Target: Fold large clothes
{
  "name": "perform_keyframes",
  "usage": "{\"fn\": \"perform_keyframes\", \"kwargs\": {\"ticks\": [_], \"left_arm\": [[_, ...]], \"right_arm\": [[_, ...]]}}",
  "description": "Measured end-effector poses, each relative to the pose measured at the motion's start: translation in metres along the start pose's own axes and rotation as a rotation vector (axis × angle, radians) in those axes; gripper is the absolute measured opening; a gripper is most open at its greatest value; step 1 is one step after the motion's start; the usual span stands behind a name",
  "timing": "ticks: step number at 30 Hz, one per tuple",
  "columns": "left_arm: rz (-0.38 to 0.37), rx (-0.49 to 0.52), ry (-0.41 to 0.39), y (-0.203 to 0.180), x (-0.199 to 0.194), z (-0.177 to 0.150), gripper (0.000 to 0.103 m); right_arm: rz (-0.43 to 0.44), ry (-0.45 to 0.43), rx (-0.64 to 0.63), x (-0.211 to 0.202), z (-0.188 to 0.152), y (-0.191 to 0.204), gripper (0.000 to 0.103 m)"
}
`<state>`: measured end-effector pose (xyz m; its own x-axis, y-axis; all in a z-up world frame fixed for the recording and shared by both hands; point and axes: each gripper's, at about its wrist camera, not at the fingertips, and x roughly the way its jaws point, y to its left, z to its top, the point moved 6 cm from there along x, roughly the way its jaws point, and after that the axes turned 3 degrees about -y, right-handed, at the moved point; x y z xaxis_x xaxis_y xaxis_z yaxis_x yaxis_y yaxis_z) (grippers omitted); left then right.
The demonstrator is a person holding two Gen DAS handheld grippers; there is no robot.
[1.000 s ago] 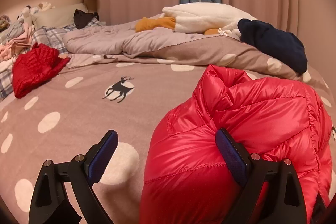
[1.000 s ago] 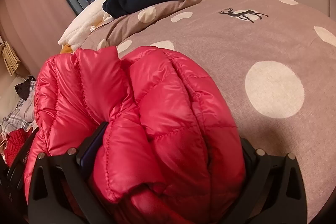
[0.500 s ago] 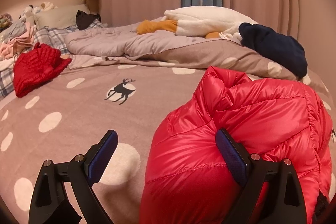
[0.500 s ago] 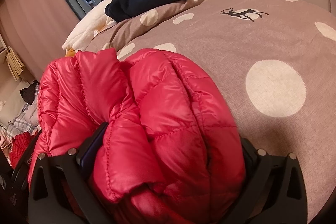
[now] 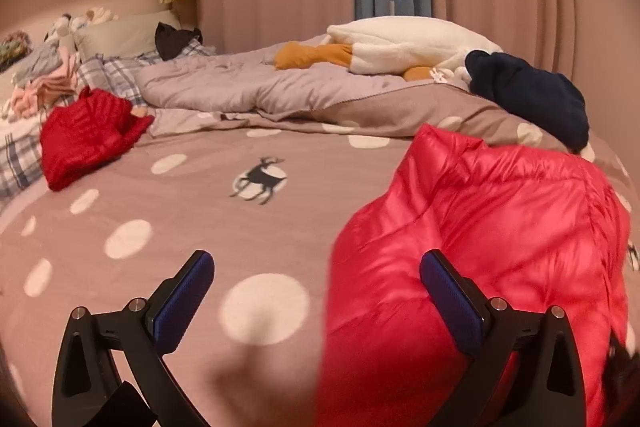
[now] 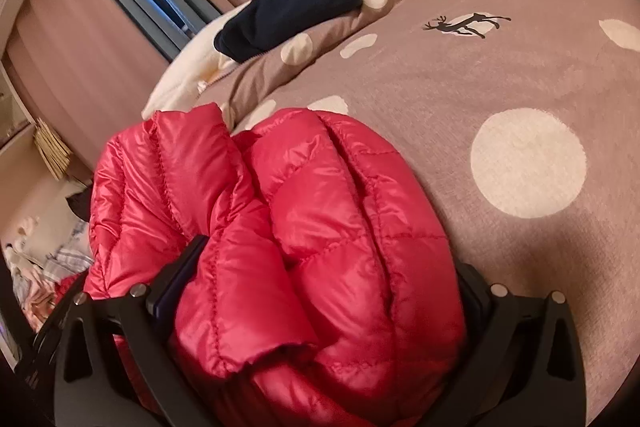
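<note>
Bed point(image 5: 132, 215) is free ahead: my right tool point(image 6: 320, 307) grips the bundled jacket point(image 6: 312, 227), left tool point(image 5: 316, 291) open, so I lower it gently.

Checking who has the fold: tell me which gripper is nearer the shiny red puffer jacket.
Right. The right gripper is clamped around the shiny red puffer jacket, which bulges between its fingers. The left gripper is open beside it; only one finger overlaps the jacket.

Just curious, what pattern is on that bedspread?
Brown bedspread with white dots and deer, clearest in the left wrist view.
</note>
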<state>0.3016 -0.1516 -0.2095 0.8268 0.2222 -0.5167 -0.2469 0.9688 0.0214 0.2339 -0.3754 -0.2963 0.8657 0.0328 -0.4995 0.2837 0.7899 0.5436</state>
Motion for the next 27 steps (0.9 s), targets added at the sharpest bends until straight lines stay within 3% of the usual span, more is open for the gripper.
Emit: {"fn": "perform_keyframes", "kwargs": {"ticks": [4, 8, 10, 13, 17, 21, 23, 27], "left_arm": [[0.078, 0.045, 0.015, 0.029, -0.028, 0.004, 0.102], [0.033, -0.028, -0.084, 0.062, -0.061, 0.008, 0.102], [0.027, -0.080, -0.091, 0.078, -0.068, 0.008, 0.102], [-0.035, -0.179, -0.043, 0.097, -0.063, 0.010, 0.102], [-0.187, -0.251, 0.090, 0.098, -0.047, 0.011, 0.102], [-0.145, -0.182, 0.068, 0.091, -0.044, 0.011, 0.102], [-0.169, -0.176, 0.083, 0.085, -0.043, 0.006, 0.102], [-0.334, -0.274, 0.161, 0.071, -0.030, -0.010, 0.102]], "right_arm": [[0.031, 0.005, 0.027, -0.005, 0.000, -0.001, 0.103], [0.024, -0.002, 0.035, -0.017, -0.004, -0.002, 0.102], [0.004, 0.012, 0.000, -0.025, -0.007, 0.003, 0.103], [-0.004, 0.021, -0.095, -0.036, 0.001, 0.012, 0.103], [0.004, 0.006, -0.126, -0.054, 0.014, 0.016, 0.103], [0.051, 0.020, -0.157, -0.070, 0.021, 0.021, 0.103], [0.073, 0.039, -0.168, -0.074, 0.022, 0.019, 0.103], [0.135, 0.107, -0.076, -0.064, 0.018, 0.007, 0.103]]}}
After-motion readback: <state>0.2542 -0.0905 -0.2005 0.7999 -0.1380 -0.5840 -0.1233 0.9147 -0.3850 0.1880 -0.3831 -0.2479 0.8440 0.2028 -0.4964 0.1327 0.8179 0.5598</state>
